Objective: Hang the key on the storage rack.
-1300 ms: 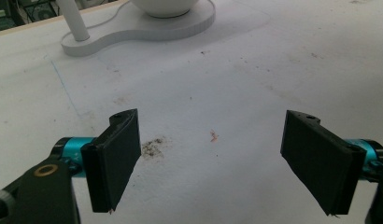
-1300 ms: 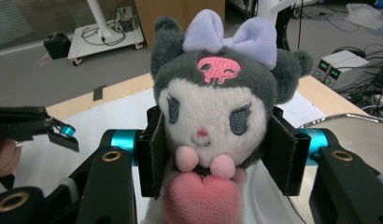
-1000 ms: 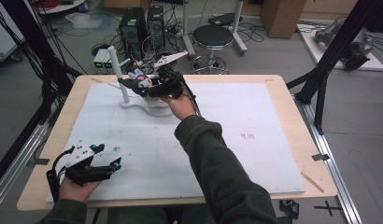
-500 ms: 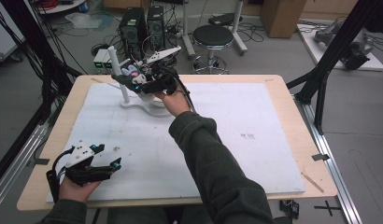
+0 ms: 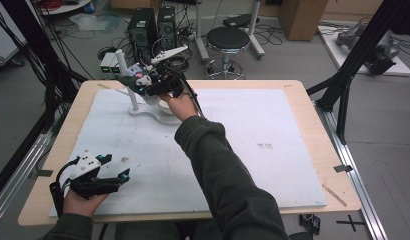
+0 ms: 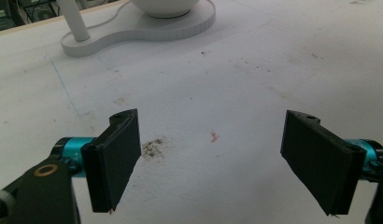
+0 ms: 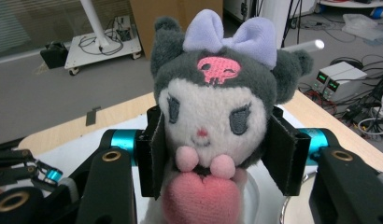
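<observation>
Plush toy (image 7: 210, 107), dark-hooded with a lilac bow and a pink heart at its front, is sitting clamped between the right gripper's (image 7: 213, 154) black pads; jaws are pressing in on both sides of its head. In the high view the toy (image 5: 139, 80) is hanging in the air over the far-left part of the table (image 5: 303, 100), above the white stand (image 5: 153, 107), right beside its upright white post (image 5: 127, 80).

Change vs. a second ago: right gripper (image 5: 155, 86) is drifting left along the far edge, carrying the toy from over the bowl end toward the post. Grip is looking the same, no slip visible. My read: transport is under way, and placement on the stand is coming next, not yet done.

Left gripper (image 5: 100, 175) is idling at the near-left corner on the white mat (image 5: 273, 165), jaws spread wide with nothing between them (image 6: 210, 158).

Hard to make out:
- the toy's lower body is cut off by the frame bottom in the right gripper view
- the stand's bowl (image 6: 165, 5) is cropped at the top in the left gripper view and partly covered by the right hand in the high view
- can't tell the gap between toy and post.
</observation>
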`<state>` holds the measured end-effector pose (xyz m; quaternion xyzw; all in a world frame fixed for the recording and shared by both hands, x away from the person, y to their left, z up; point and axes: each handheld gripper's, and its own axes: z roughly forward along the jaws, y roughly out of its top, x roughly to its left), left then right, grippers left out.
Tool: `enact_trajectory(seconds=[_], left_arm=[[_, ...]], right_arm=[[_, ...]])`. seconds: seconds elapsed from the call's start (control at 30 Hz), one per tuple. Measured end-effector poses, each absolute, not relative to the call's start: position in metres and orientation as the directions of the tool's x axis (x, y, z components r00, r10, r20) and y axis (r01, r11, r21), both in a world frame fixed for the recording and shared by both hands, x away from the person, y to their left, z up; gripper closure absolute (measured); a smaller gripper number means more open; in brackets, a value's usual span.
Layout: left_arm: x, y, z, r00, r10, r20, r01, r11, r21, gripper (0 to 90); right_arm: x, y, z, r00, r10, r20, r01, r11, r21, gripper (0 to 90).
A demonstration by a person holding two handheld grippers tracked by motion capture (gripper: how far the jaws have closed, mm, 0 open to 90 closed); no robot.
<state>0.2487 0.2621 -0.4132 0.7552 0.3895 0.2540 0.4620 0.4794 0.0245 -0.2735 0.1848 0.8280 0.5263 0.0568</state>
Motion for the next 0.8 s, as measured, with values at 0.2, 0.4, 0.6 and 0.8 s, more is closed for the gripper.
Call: enact_trajectory(seconds=[0.2,0.4,0.6,0.8], left_arm=[[0.249,0.262,-0.413,0.565,0.825,0.023,0.354,-0.267,0.896,20.3],[0.249,0.262,-0.413,0.566,0.824,0.020,0.356,-0.266,0.896,20.3],[0.248,0.262,-0.413,0.566,0.824,0.021,0.355,-0.266,0.896,20.3],[0.248,0.263,-0.413,0.566,0.824,0.024,0.352,-0.268,0.897,20.3]], right_arm=[[0.482,0.031,-0.275,-0.921,0.373,0.113,0.262,0.381,0.887,46.7],[0.484,0.040,-0.273,-0.925,0.364,0.107,0.254,0.383,0.888,46.7],[0.486,0.051,-0.271,-0.926,0.362,0.108,0.257,0.393,0.883,46.7],[0.489,0.059,-0.275,-0.922,0.371,0.112,0.270,0.409,0.872,46.7]])
